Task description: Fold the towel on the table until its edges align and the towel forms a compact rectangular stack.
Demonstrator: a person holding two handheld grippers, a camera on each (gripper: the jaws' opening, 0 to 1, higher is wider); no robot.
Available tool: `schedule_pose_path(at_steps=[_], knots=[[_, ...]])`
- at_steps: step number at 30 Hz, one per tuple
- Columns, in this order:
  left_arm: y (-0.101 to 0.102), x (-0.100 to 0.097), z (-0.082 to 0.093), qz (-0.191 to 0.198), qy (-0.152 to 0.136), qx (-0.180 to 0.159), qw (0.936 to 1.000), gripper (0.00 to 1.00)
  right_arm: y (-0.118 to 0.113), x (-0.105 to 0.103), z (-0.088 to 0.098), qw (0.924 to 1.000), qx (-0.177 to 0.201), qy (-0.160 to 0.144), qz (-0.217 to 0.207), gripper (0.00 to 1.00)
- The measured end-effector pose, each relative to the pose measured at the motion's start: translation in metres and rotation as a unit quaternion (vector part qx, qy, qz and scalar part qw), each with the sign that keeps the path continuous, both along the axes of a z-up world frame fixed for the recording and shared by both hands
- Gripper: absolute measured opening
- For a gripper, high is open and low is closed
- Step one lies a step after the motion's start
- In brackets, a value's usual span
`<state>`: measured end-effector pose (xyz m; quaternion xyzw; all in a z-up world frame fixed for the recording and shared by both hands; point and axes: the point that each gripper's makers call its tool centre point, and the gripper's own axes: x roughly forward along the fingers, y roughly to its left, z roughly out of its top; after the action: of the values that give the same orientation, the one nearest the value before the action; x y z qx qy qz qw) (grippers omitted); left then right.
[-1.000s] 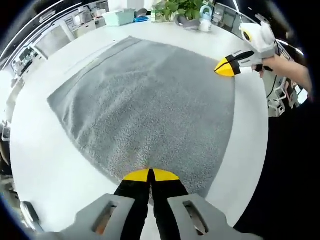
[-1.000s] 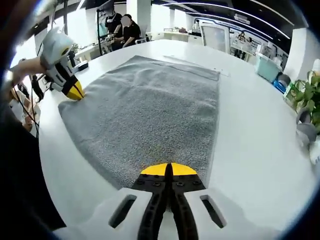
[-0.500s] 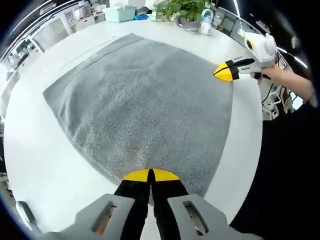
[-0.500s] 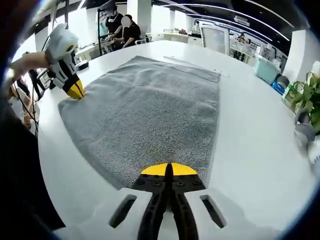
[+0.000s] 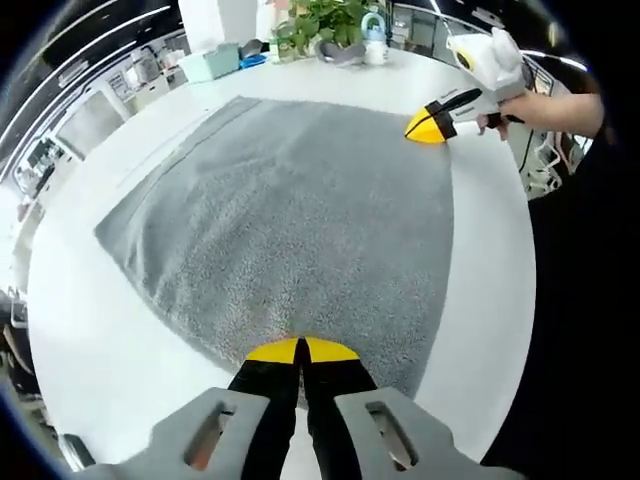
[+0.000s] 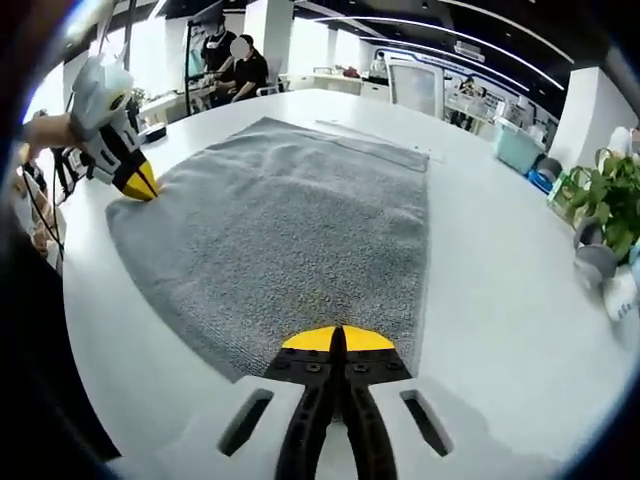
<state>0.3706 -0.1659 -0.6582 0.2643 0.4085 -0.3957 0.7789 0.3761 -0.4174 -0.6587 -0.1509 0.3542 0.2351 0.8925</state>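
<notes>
A grey towel [image 5: 290,210] lies spread flat on the white round table [image 5: 90,300]. My left gripper [image 5: 301,350] is shut, its yellow tips pinching the towel's near edge by one corner. The same gripper appears at the left of the right gripper view, the left gripper [image 6: 133,181] sitting on a corner of the towel [image 6: 300,230]. My right gripper [image 6: 337,340] is shut on the towel's edge at the neighbouring corner. In the left gripper view that right gripper [image 5: 428,126], held by a hand, rests on the far right corner.
A potted plant [image 5: 320,22], a teal box [image 5: 212,62] and a small bottle [image 5: 373,25] stand at the table's far side. The plant [image 6: 610,200] and box [image 6: 520,145] are also at the right. People [image 6: 235,60] sit beyond the table. The table's edge runs close behind both grippers.
Both cameras have shifted and tilted slightly. The towel still lies flat, and each gripper stays shut at its corner.
</notes>
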Motion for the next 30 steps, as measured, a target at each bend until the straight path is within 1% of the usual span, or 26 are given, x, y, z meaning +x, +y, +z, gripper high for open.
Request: schedule_pose_path(at_steps=[3, 4, 5, 6, 8, 9, 11, 14, 19, 23, 27, 30], knots=[[0.000, -0.001, 0.000, 0.004, -0.008, -0.006, 0.9999, 0.01, 0.000, -0.004, 0.000, 1.0000, 0.001, 0.000, 0.000, 0.00], [0.000, -0.001, 0.000, -0.001, -0.014, -0.007, 0.9999, 0.01, 0.000, -0.005, 0.000, 1.0000, 0.002, 0.000, -0.001, 0.00], [-0.001, 0.000, 0.001, -0.026, -0.031, -0.008, 0.9991, 0.01, 0.000, -0.005, 0.000, 1.0000, 0.003, 0.000, -0.003, 0.00], [-0.001, -0.001, 0.001, -0.030, -0.035, -0.010, 0.9989, 0.01, 0.000, -0.006, 0.000, 1.0000, 0.003, 0.000, -0.002, 0.00], [0.001, -0.001, 0.001, -0.006, -0.025, -0.032, 0.9991, 0.01, 0.001, -0.007, 0.000, 1.0000, 0.002, 0.002, 0.001, 0.00], [0.002, -0.001, 0.001, -0.004, -0.022, -0.038, 0.9990, 0.01, 0.001, -0.008, 0.000, 1.0000, 0.003, 0.004, 0.001, 0.00], [0.002, -0.001, 0.001, -0.008, -0.024, -0.041, 0.9988, 0.01, 0.001, -0.010, 0.000, 0.9999, 0.007, 0.011, 0.000, 0.00], [0.001, 0.000, 0.001, 0.011, -0.022, -0.047, 0.9986, 0.01, 0.001, -0.014, 0.000, 0.9998, 0.011, 0.013, -0.002, 0.00], [0.001, 0.000, 0.001, 0.016, -0.021, -0.045, 0.9986, 0.01, 0.002, -0.022, 0.000, 0.9999, 0.009, 0.014, -0.001, 0.00], [0.002, 0.000, 0.001, 0.032, -0.016, -0.058, 0.9977, 0.01, 0.003, -0.026, 0.000, 0.9999, 0.008, 0.013, 0.000, 0.00], [0.003, 0.000, 0.001, 0.035, -0.015, -0.066, 0.9971, 0.01, 0.003, -0.027, 0.000, 0.9998, 0.011, 0.015, -0.004, 0.00], [0.003, -0.002, 0.001, 0.046, -0.005, -0.074, 0.9961, 0.01, 0.003, -0.031, 0.000, 0.9998, 0.012, 0.015, -0.003, 0.00]])
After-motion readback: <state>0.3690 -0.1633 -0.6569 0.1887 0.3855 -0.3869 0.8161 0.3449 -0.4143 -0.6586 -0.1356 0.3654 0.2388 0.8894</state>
